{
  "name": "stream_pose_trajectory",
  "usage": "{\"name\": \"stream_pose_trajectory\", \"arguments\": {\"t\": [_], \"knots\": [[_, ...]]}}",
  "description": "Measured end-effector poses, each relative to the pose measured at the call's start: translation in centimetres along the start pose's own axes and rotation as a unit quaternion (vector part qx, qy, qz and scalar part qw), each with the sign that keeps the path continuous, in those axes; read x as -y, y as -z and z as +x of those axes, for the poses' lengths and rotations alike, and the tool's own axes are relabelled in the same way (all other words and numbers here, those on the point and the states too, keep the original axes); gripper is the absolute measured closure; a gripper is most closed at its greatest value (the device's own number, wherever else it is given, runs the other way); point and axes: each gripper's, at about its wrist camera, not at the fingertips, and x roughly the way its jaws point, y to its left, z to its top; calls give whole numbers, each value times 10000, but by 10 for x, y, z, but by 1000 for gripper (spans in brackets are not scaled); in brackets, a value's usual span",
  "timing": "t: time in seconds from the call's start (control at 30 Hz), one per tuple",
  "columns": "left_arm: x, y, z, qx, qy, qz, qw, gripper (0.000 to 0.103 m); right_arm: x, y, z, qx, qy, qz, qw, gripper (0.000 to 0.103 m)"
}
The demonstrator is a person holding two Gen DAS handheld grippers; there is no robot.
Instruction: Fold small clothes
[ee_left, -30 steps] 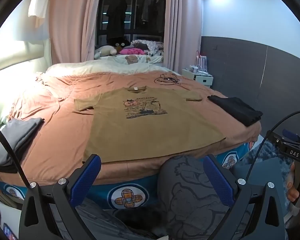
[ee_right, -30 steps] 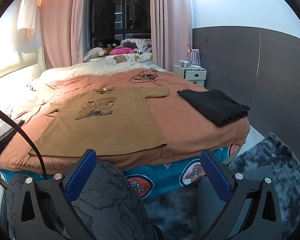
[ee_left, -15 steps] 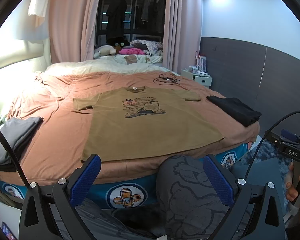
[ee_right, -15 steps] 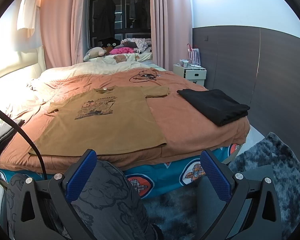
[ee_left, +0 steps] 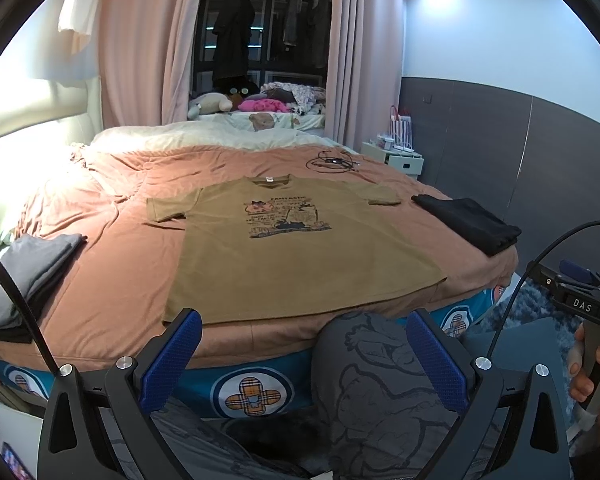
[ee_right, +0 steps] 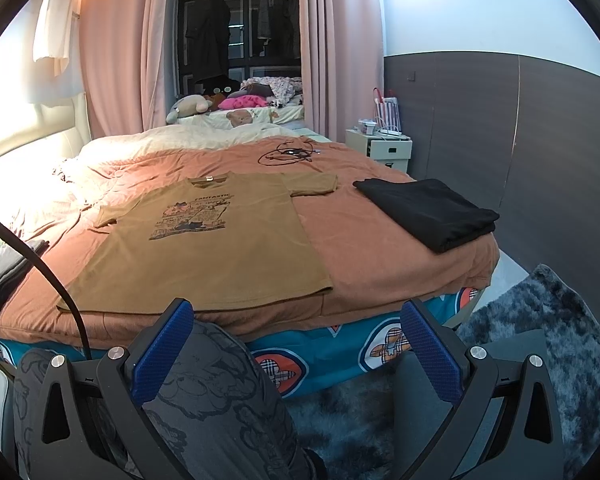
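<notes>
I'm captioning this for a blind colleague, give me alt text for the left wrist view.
A tan printed T-shirt lies flat, unfolded, on a bed with a rust-coloured blanket. The open left gripper hangs short of the bed's near edge, holding nothing. Folded grey clothes sit left of the shirt, folded black clothes right.

Both wrist views from the bed's (ee_left: pixel 100 344) foot, facing its head, sharing the T-shirt (ee_right: pixel 204 248).
</notes>
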Motion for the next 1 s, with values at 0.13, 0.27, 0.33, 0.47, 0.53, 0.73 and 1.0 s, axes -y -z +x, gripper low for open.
{"name": "stream_pose_trajectory", "arguments": {"t": [0.13, 0.27, 0.33, 0.47, 0.53, 0.73, 1.0], "knots": [[-1, 0, -2, 23, -1, 2, 10000, 0, 0, 0, 1, 1, 9, -15, 10000, 0], [0, 0, -6, 36, -4, -4, 10000, 0, 0, 0, 0, 8, 9, -12, 10000, 0], [0, 0, -6, 37, -2, -6, 10000, 0, -1, 0, 0, 9, 11, -14, 10000, 0], [0, 0, -8, 51, -7, 0, 10000, 0, -2, 0, -1, 9, 19, -26, 10000, 0], [0, -1, -8, 60, 3, -4, 10000, 0, -2, 0, -1, 10, 16, -20, 10000, 0], [0, 0, -8, 61, 0, -4, 10000, 0, -2, 0, 0, 10, 14, -20, 10000, 0], [0, 0, -9, 65, 2, -10, 10000, 0, -2, 0, 0, 12, 19, -5, 10000, 0]]}}
